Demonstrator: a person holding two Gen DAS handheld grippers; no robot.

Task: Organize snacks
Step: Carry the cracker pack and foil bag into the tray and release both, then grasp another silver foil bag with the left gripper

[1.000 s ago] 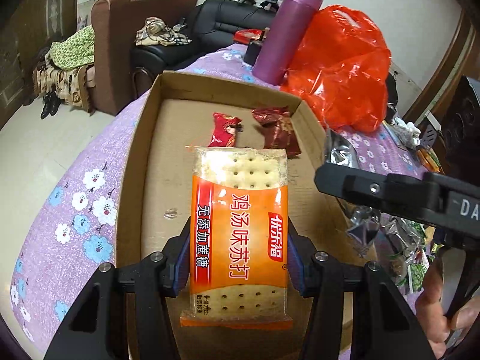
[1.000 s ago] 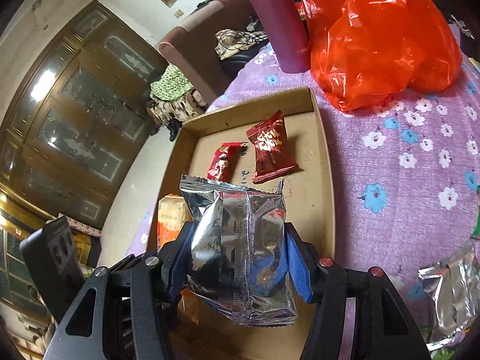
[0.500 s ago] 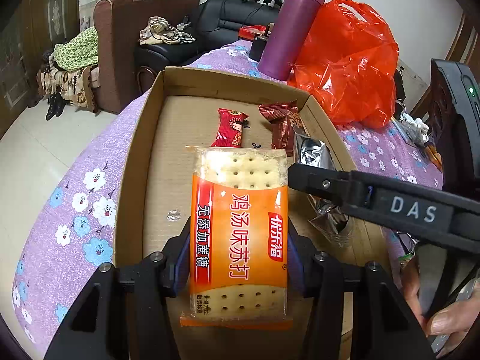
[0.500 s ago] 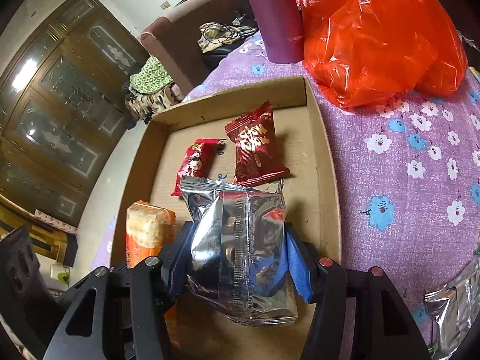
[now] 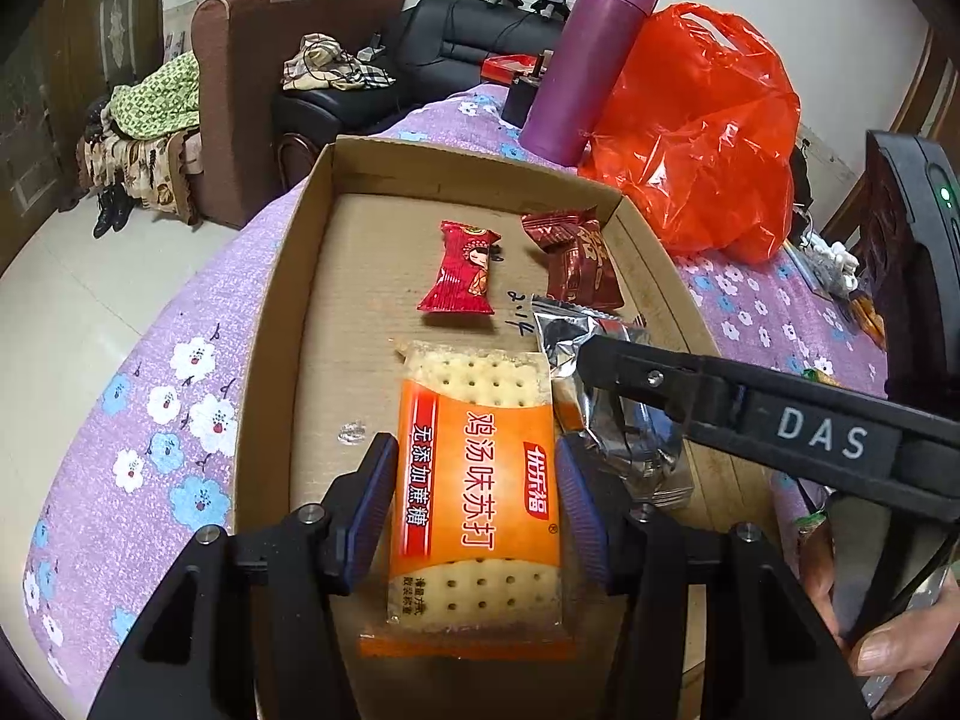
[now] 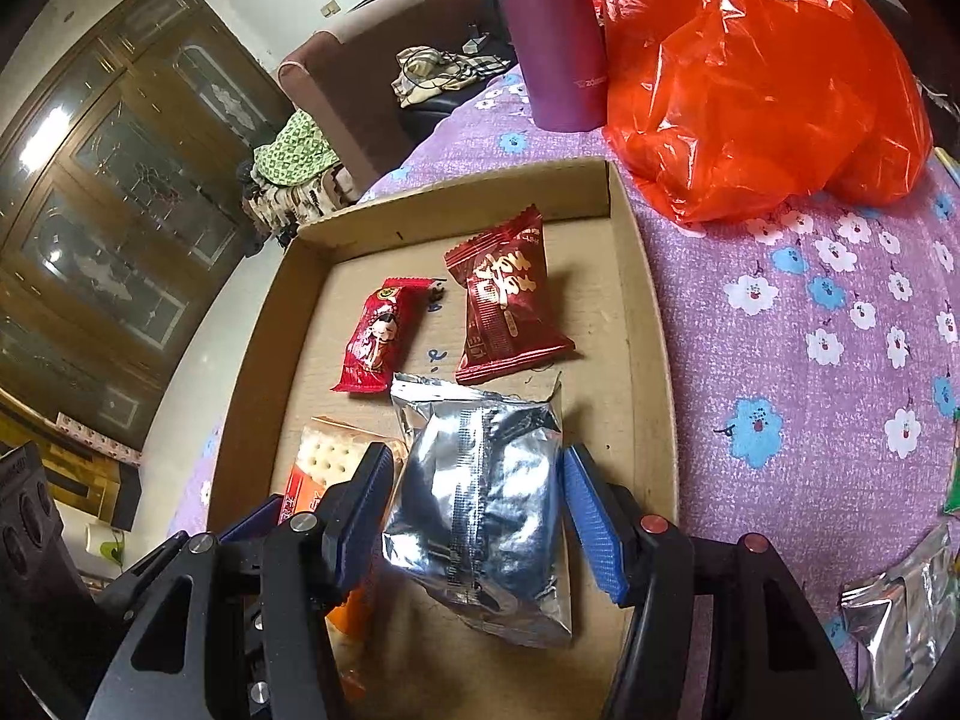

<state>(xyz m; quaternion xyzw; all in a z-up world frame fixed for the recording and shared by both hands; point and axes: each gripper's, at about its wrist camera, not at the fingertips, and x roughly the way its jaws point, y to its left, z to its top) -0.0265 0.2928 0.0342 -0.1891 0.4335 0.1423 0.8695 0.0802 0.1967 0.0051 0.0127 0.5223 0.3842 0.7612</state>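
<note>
Purple floral cloth is covering the counter (image 6: 780, 324) carrying the box (image 5: 270, 324). Left claw (image 5: 477, 492) is gripping the cracker pack (image 5: 477, 480) over the box; right claw (image 6: 477, 492), slightly parted, is flanking the foil pouch (image 6: 486, 498) lying inside.

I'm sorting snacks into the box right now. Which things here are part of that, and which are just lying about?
Part of the job:
cardboard box
cracker pack in the left gripper
silver packet between the pads of the right gripper
red candy
dark red snack

Lying about:
purple flask
orange plastic bag
flowered tablecloth
</note>
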